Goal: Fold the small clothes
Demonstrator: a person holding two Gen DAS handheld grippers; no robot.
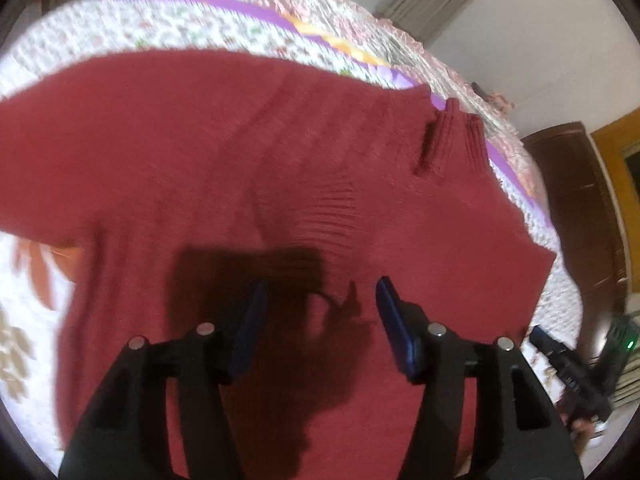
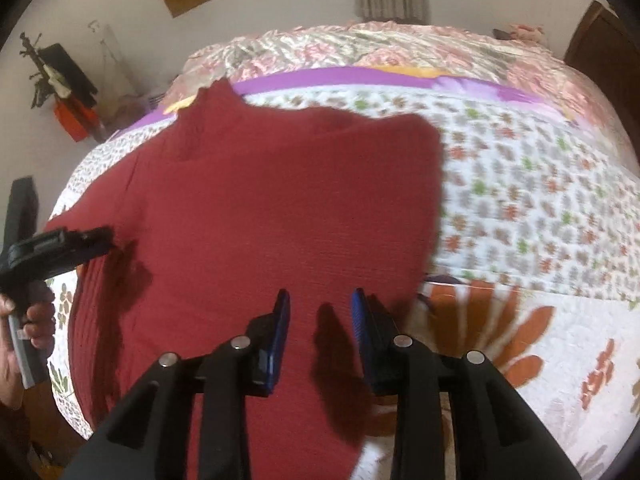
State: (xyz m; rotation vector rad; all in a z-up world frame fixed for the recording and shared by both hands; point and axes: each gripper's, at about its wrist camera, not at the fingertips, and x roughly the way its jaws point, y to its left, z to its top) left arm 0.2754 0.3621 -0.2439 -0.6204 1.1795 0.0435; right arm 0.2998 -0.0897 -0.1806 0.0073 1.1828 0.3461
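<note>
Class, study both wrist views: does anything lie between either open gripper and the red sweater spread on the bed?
Nothing visible does. The left gripper and right gripper both hang open directly over the red sweater, with only their shadows on the knit. The sweater lies on the floral bedspread, with nothing on top.

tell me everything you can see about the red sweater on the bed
The red sweater is a dark red knit with fine horizontal ribbing and a short ribbed stand-up collar. It lies spread fairly flat on the floral bedspread, collar toward the far side, one sleeve reaching out to the left in the right wrist view. Neither claw grips it: the left claw and right claw are both open above the fabric, casting shadows on it.
</note>
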